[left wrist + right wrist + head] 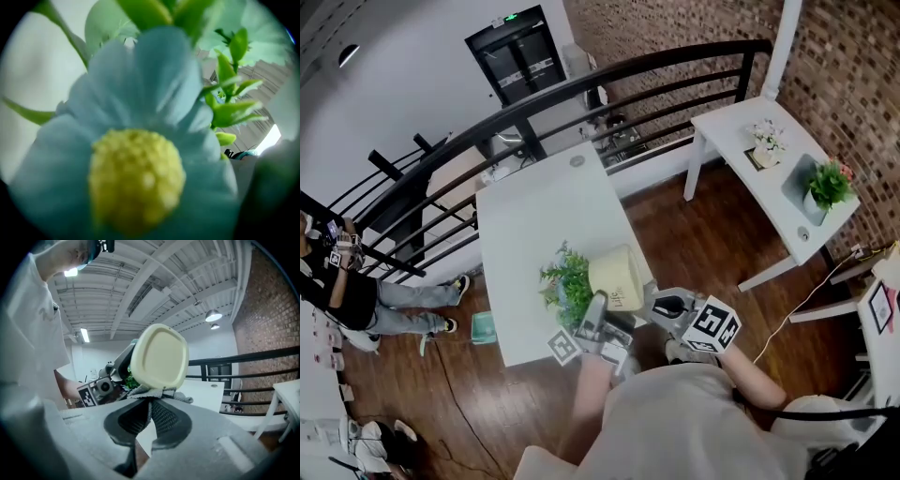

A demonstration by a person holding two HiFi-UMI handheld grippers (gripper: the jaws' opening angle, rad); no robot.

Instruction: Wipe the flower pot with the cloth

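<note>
Your right gripper (150, 403) fingers are clamped on the grey cloth (179, 397), which touches the flower pot (159, 357) base; left gripper (598, 307) fingers hold that pot (tilted, lifted) above the table (534, 211).

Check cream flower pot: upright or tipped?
Tipped. Cream plastic flower pot shows its base in right gripper view; green plant points sideways in head view.

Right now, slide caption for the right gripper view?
Right tool, shut on grey cloth, at the tilted cream pot's lower edge.
</note>
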